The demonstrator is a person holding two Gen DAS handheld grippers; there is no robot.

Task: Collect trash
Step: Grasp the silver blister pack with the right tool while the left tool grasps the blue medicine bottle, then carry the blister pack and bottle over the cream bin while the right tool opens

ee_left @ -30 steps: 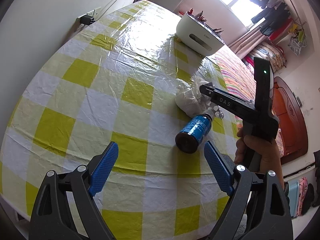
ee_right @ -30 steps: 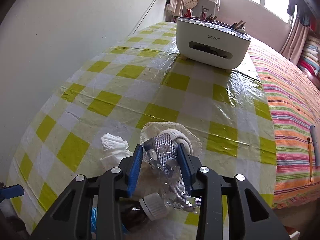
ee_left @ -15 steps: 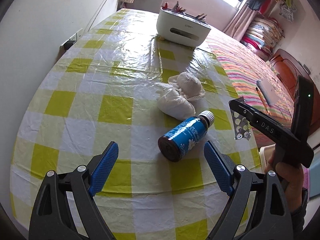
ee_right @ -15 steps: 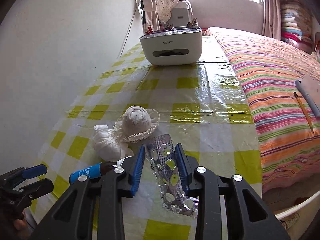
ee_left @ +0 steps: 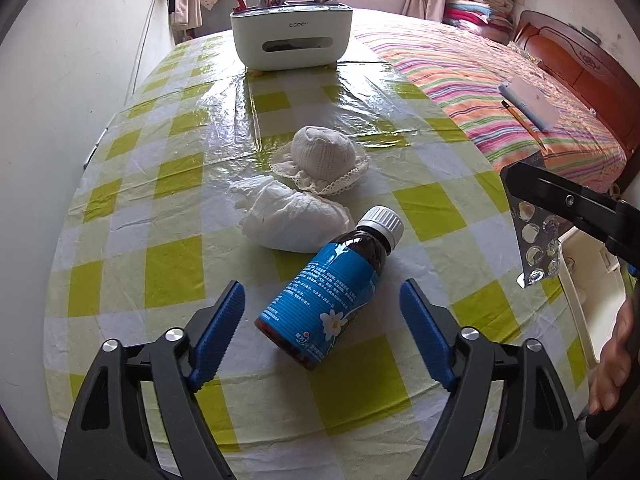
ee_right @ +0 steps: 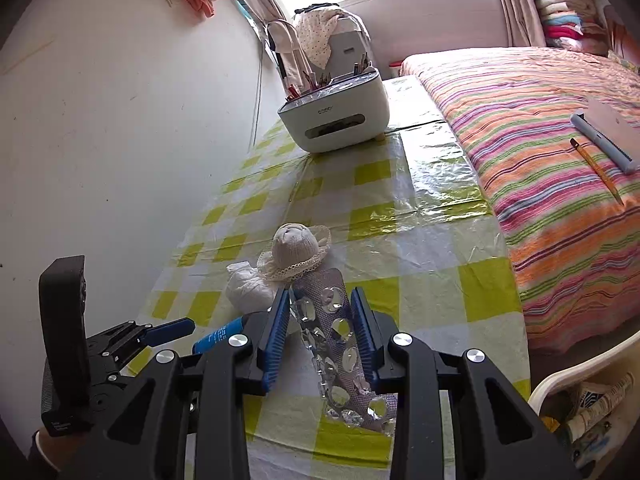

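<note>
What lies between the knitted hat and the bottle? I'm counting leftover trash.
A crumpled white tissue lies between hat and bottle, clearest in the left wrist view.

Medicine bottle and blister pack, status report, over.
Left gripper closing around medicine bottle, pads not touching. Right gripper shut on blister pack. Crumpled tissue beside bottle.

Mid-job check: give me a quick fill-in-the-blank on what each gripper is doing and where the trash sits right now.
1. The right gripper is shut on the ____.
2. The bottle lies on its ____ between the closing jaws of the left gripper, not yet pressed.
3. The crumpled tissue lies between the bottle and the small white ____.
4. The bottle's cap is ____ in colour.

Missing words: blister pack; side; hat; white
</note>
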